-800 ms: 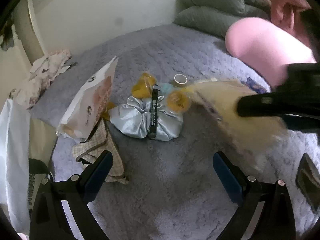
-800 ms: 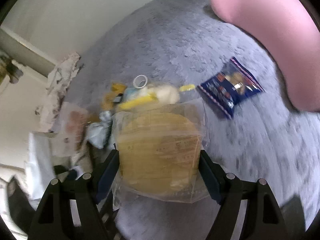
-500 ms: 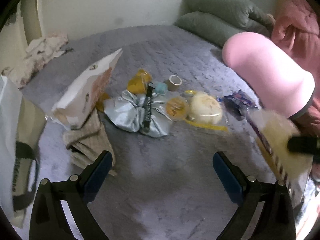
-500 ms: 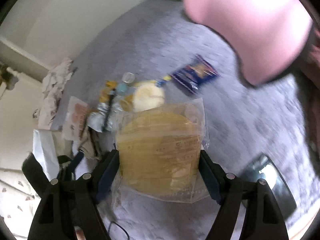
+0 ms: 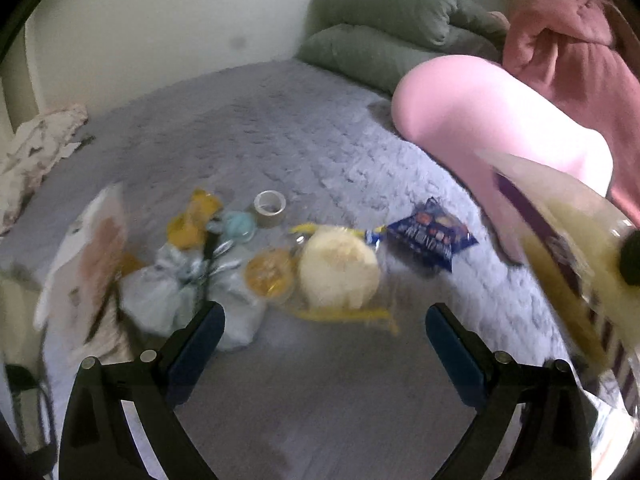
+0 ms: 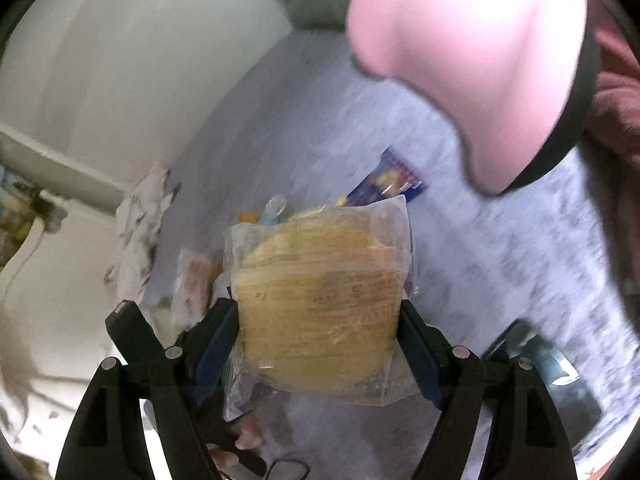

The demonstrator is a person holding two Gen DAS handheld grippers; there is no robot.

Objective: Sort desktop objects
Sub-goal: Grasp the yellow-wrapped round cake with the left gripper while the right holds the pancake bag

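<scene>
Bagged flatbread lifted clear of the pile
The right gripper (image 6: 318,320), clamping the flatbread pack (image 6: 320,304), has carried it rightward off the blanket (image 5: 320,152); the left gripper (image 5: 324,344) gapes empty.

We tilt both grippers downward: left gripper (image 5: 324,340) spread wide and empty, right gripper (image 6: 318,340) clamped at three and nine o'clock.

Grey fuzzy bed cover (image 5: 280,128) carried everything. A clutter lay toward its left edge: white paper bag (image 5: 92,248), silver crinkled pouch (image 5: 160,296), yellow packets (image 5: 192,220), teal round item (image 5: 240,226), tape roll (image 5: 270,208), small orange cup (image 5: 268,274), wrapped pale bun (image 5: 338,268). Blue snack packet (image 5: 434,236) lay just right of the bun. Pink pillow (image 5: 488,120) and green duvet (image 5: 384,32) sat at the far right corner. Crumpled patterned cloth (image 5: 36,148) lay at the far left edge.
</scene>
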